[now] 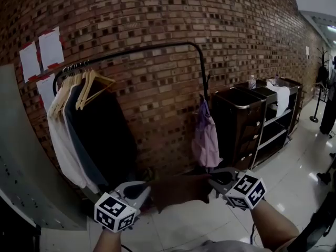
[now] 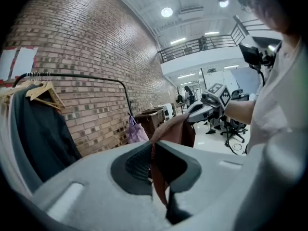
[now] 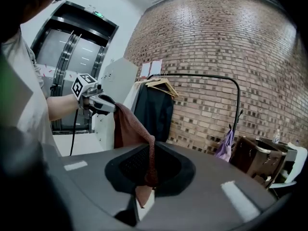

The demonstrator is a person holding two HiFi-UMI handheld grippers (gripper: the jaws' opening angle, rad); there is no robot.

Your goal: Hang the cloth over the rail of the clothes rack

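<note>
Facing a brick wall [image 1: 157, 25] that fills most of the head view; glossy pale floor [image 1: 294, 161] runs off to the right.

Clothes rack [image 1: 157, 46], black tube frame, stands against the wall. Its rail [image 1: 115, 55] is loaded at the left end only: white, grey and dark garments [image 1: 89, 135] on wooden hangers [image 1: 92, 83]. Middle and right stretch of the rail is bare. Purple bag-like item [image 1: 206, 135] hangs low at the rack's right post.

Black service cart [image 1: 241, 119] sits just right of the rack, with a white towel [image 1: 282, 96] draped over its far end and a small bottle [image 1: 252, 81] on top. Sheets of paper [image 1: 50, 49] are stuck to the wall, upper left.

Brown cloth [image 1: 181, 189] is low in front of the person, stretched roughly level between the two grippers. It is well short of the rack, below rail height, touching neither rail nor floor.

Left gripper [image 1: 142, 189]: jaws closed tight on the cloth's left edge; its own view shows the fabric pinched between the pads with a tail dropping below.

Right gripper [image 1: 215, 180]: same, jaws clamped on the right edge, with a short corner of the cloth poking out under the pads.

Marker cubes on both grippers face the head camera.
</note>
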